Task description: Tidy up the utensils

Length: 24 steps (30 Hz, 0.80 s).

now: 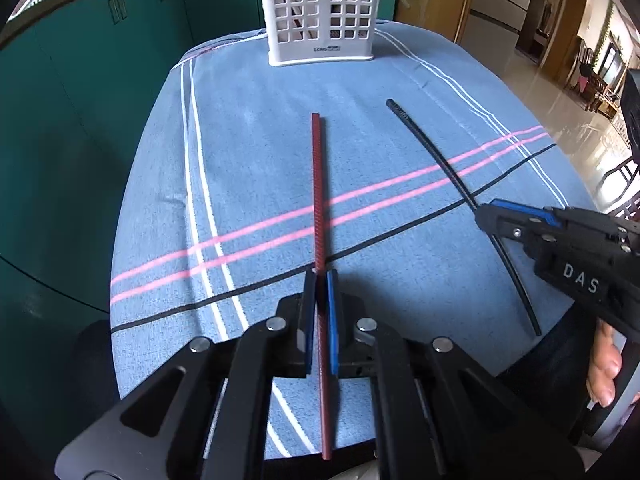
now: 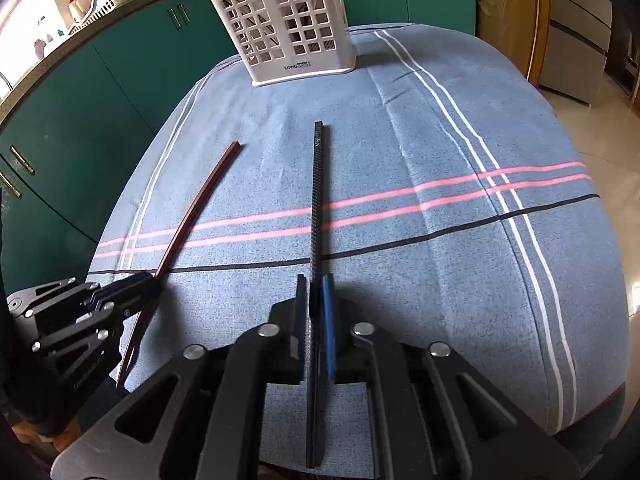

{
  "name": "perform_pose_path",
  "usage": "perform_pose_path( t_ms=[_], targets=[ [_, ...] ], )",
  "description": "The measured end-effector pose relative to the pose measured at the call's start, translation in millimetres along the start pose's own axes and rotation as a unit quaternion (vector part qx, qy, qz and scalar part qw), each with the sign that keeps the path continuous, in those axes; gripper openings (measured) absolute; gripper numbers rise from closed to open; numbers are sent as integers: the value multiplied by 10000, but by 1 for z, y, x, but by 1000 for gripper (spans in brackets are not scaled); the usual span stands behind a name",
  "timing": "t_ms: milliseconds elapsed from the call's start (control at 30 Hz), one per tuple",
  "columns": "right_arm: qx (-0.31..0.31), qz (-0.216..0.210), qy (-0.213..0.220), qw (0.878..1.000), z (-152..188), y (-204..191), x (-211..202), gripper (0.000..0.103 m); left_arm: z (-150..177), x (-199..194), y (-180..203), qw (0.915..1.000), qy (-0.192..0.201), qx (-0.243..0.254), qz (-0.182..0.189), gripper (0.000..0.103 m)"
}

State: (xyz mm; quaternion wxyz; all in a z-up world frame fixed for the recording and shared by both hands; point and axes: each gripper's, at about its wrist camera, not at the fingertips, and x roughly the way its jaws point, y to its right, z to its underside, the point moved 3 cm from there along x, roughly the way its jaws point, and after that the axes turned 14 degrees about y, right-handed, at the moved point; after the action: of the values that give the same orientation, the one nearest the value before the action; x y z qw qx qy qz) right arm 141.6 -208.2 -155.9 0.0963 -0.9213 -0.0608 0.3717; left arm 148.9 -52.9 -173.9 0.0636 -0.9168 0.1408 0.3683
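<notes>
While left tool [image 1: 320, 276] clamps red chopstick [image 1: 319, 184] | right tool [image 2: 315, 280] clamps black chopstick [image 2: 318, 192]

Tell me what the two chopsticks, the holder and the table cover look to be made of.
Red chopstick: likely plastic or lacquered wood; matte, with a fine ribbed texture.
Black chopstick: the same kind, with a dotted, textured face.
White holder: moulded plastic, going by its smooth grid of square holes and printed label.
Table cover: woven cloth, probably cotton; soft blue weave, creases, woven stripes.

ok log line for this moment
left hand-held gripper: shut on red chopstick | right hand-held gripper: shut on black chopstick | white utensil basket: ahead
</notes>
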Motion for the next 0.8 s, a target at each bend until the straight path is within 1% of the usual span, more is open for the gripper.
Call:
perform_pose_path(
  t_ms=[33,67,133,433,467,500,533,567,633,700,733,800],
  targets=[
    [-9,20,50,10000,-1,0,-2,24,-2,-1,0,10000,45,20,-11,7],
    [-20,20,75,10000,-1,1,-3,27,-3,-2,2,10000,70,30,-9,13],
    [-50,59,91,9999,-2,1,-3,27,-5,-1,1,9999,105,40,-5,18],
    [-199,235,75,9995,-4,-1,7,27,-11,18,-7,9999,40,-54,-146,21],
    [-232,265,79,9993,-4,-2,8,26,-11,20,-8,9999,55,-73,-146,21],
    [-226,266,92,9993,-5,-2,9,13,-12,21,-8,9998,54,-79,-148,20],
    [-171,197,66,9996,-5,-2,10,6,-12,21,-9,9998,54,-113,-148,14],
    [-111,194,67,9997,-6,0,12,6,-12,22,-11,9997,50,-169,-168,10],
    [-40,274,107,9996,-8,3,14,6,-13,22,-16,9993,40,-309,-208,9],
    [85,381,129,9992,-10,8,14,6,-13,22,-20,9987,20,-446,-242,9],
    [161,424,126,9989,-11,12,14,6,-13,22,-23,9981,-44,-581,-187,9],
    [200,375,73,9991,-12,16,14,6,-14,21,-28,9971,-96,-750,-103,10]
  ],
)
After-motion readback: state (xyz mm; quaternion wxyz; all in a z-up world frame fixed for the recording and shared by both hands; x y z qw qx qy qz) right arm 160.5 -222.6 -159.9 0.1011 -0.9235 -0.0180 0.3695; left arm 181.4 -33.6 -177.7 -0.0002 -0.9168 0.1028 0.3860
